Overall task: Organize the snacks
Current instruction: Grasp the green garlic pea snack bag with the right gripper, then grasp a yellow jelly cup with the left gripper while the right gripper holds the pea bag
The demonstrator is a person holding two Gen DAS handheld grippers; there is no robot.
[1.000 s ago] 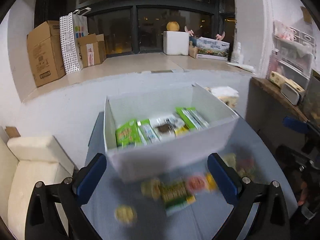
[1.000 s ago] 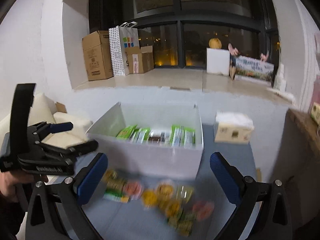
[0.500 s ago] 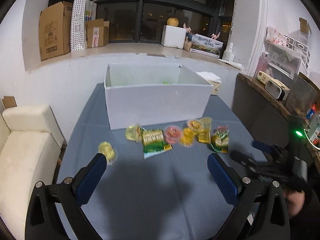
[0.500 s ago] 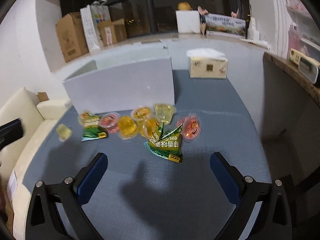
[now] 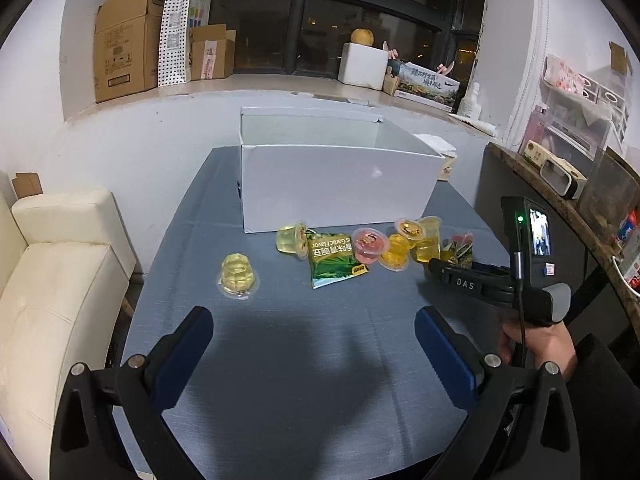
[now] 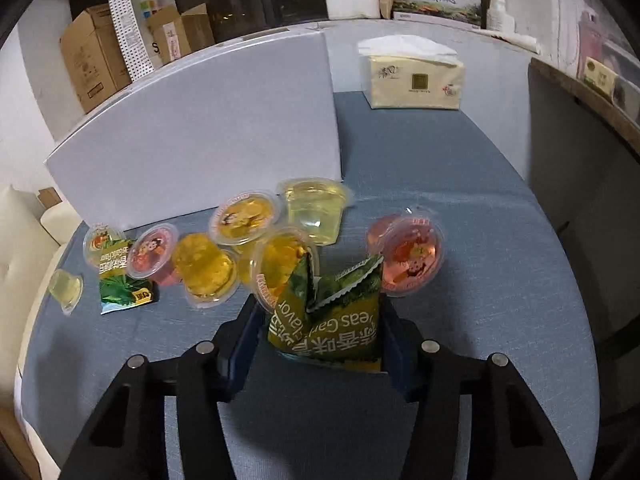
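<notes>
Right claw is clenched on green pea packet, at the surface's near edge of the jelly-cup cluster before white box. Packet looks light, soft, crinkly; a grip across its lower body seems best, as the film may slip. Left claw is released, hovering over bare surface.

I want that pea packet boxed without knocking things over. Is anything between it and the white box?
Yes. Jelly cups crowd between the green pea packet, gripped in the right tongs, and the white box: an orange cup touches the packet, a pale yellow cup sits behind.
</notes>
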